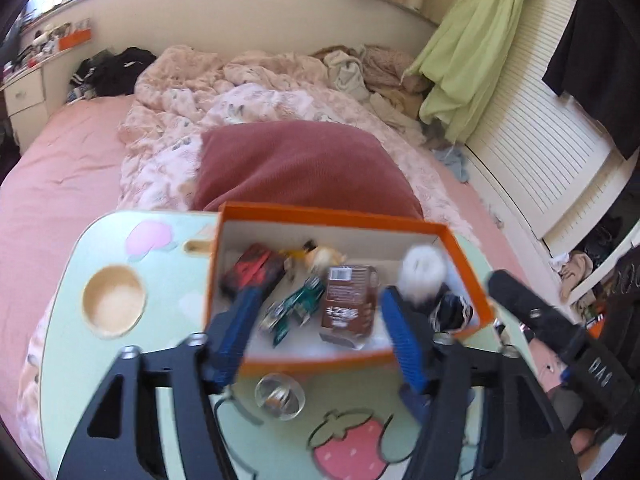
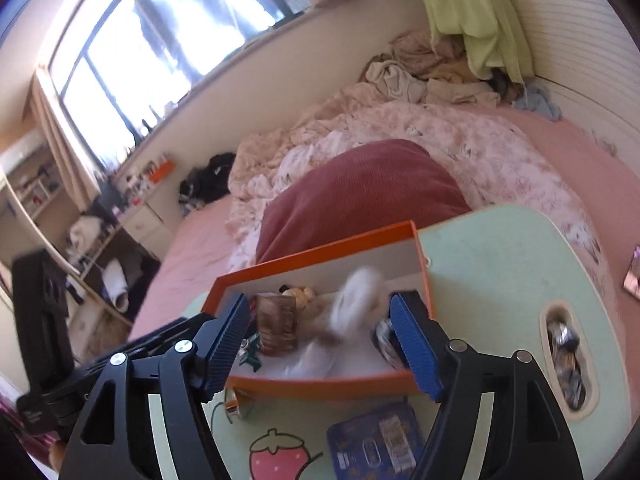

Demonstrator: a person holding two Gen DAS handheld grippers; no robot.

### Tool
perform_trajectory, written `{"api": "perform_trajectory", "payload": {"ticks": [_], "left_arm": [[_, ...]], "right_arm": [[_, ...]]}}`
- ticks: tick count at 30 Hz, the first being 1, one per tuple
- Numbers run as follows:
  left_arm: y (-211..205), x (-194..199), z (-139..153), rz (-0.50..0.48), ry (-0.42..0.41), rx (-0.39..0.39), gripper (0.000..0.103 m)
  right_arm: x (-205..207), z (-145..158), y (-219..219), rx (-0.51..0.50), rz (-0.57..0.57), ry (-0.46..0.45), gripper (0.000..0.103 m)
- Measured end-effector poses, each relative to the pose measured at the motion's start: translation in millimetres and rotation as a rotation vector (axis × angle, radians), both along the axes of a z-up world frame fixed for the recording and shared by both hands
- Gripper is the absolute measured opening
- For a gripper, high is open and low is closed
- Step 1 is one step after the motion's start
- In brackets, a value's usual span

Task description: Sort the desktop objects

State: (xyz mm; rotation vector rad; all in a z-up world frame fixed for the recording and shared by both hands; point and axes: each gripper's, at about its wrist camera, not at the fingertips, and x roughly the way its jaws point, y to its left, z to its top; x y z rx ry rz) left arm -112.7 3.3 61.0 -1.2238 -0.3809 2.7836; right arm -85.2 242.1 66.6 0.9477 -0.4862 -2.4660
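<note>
Desktop objects mostly sit in the orange box; a few remain loose on the green lap table. Nearest the left gripper, whose blue pads are spread with nothing between them, a small clear cup lies on the table just in front of the box's near wall. Nearest the right gripper, likewise released and empty, a blue packet lies flat below its fingers, long axis running away from the camera. Each hand has its own closest loose item. Beyond, inside the box: brown carton, red-black pack, green wrapper, blurred white fluffy thing. Farther off: maroon pillow, rumpled bedding.
</note>
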Motion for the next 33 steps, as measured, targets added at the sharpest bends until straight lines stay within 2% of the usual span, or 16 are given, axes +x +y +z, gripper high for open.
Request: {"api": "perform_trajectory", "payload": {"ticks": [3,6,9,12,13,14,16,19,21,33], "left_arm": [[-3.0,31.4,-12.8,0.007,0.009,-0.018,0.075],[-3.5,66.2,-33.9,-0.001,0.020,-0.018,0.079],[-0.4,81.5,-52.0,0.013,-0.037,-0.051,0.080],[5.1,85.5,-72.7,0.023,-0.116,-0.105,0.081],[9.8,87.9,-74.2,0.019,-0.095,-0.154,0.084],[13.8,89.1,-77.6,0.008,-0.097,-0.191,0.093],[21.1,88.3,-83.3,-0.002,-0.120,-0.247,0.103],[18.6,90.0,-84.9,-0.008,-0.112,-0.236,0.103],[16.6,92.7,-86.7,-0.007,-0.108,-0.236,0.103],[14.4,93.7,-87.0,-0.010,-0.104,-0.235,0.103]], "right_arm": [[32.9,-8.4,5.4,0.027,0.008,0.028,0.073],[68.9,-21.7,4.1,0.122,0.013,0.043,0.074],[91.5,-42.9,4.8,0.234,0.015,-0.021,0.075],[94.2,-53.9,7.9,0.299,-0.008,-0.084,0.080],[93.3,-59.8,5.8,0.338,-0.015,-0.105,0.085],[90.4,-66.9,2.6,0.359,-0.003,-0.136,0.087],[90.6,-71.5,-4.5,0.406,0.018,-0.130,0.093],[90.8,-78.4,-16.7,0.488,0.057,-0.128,0.103],[91.8,-82.0,-21.7,0.532,0.065,-0.126,0.103],[89.7,-84.8,-19.0,0.544,0.070,-0.124,0.103]]}}
